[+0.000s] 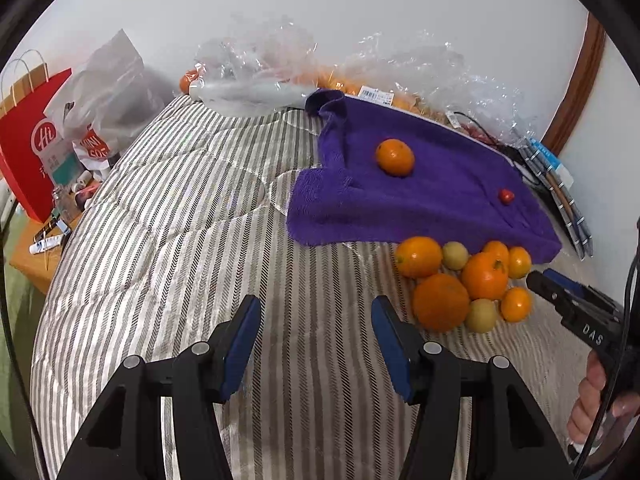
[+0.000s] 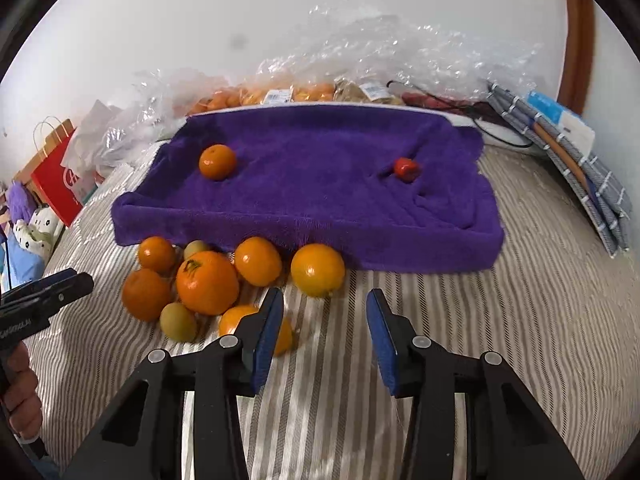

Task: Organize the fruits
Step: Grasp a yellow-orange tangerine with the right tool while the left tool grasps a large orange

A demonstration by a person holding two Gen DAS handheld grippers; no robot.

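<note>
The left gripper (image 1: 316, 344) has its jaws spread wide with nothing between them, only the striped bed cover (image 1: 180, 240) showing in the gap. The right gripper (image 2: 325, 330) also has its jaws wide apart and empty; its left blue pad (image 2: 267, 340) stands in front of one orange (image 2: 232, 320) and partly hides it, whether touching cannot be told.

Just ahead and to the left of the right jaws lies the pile of fruit (image 2: 208, 282) on the bed cover: a large orange with a green stem, several smaller oranges around it, and two dull yellow-green fruits (image 2: 179, 322) tucked among them. One orange (image 2: 317, 270) sits a little apart from the pile, straight ahead of the gap between the right jaws. From the left wrist view the same pile is ahead and to the right of the left jaws.

Beyond the pile, touching its far fruits, a purple towel (image 2: 320, 184) is draped over a raised base. On it rest a single orange (image 2: 217, 162) toward the left and a small red fruit (image 2: 406, 169) toward the right, well apart.

Farther still, against the wall, lie crumpled clear plastic bags (image 2: 360, 56) with more oranges inside, and at far left a red paper bag (image 1: 28, 140)
</note>
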